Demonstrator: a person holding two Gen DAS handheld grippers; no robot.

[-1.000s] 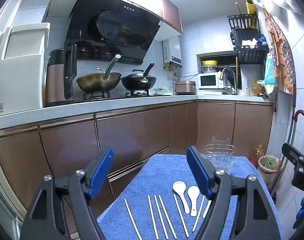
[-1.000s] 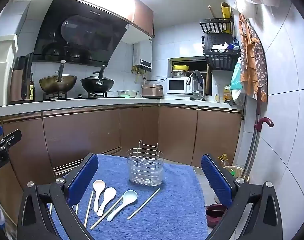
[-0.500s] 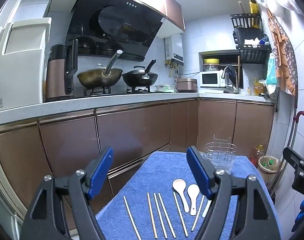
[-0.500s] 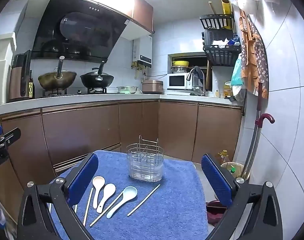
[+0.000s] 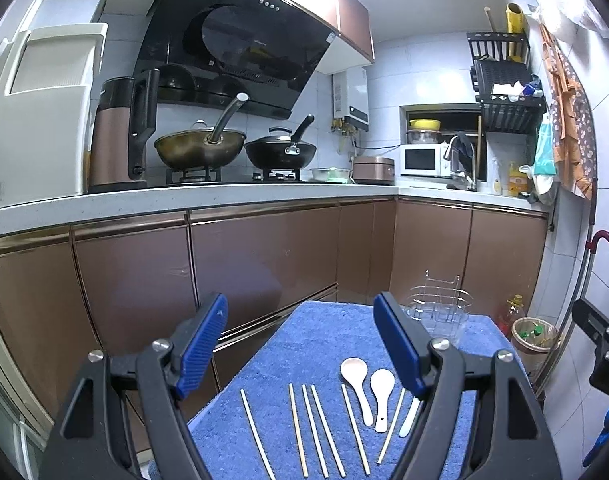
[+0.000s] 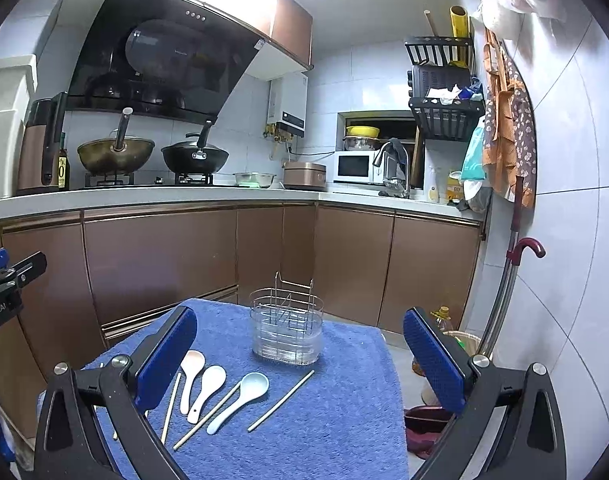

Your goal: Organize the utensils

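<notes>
Left claw [image 5: 300,344] & right claw [image 6: 300,354] both spread wide, empty, above table [image 6: 344,420] w/ blue towel. Spoons [image 6: 208,386] & chopsticks [image 5: 316,424] flat on towel; wire holder [image 6: 287,330] upright at far end.

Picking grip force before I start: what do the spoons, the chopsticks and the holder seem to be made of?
Spoons: glossy, smooth, white or pale blue, likely ceramic, possibly melamine. Chopsticks: thin matte tan sticks, probably bamboo or wood. Holder: shiny metal wire frame over a clear, seemingly plastic base. It stands on a blue towel, looped terry cloth.
</notes>
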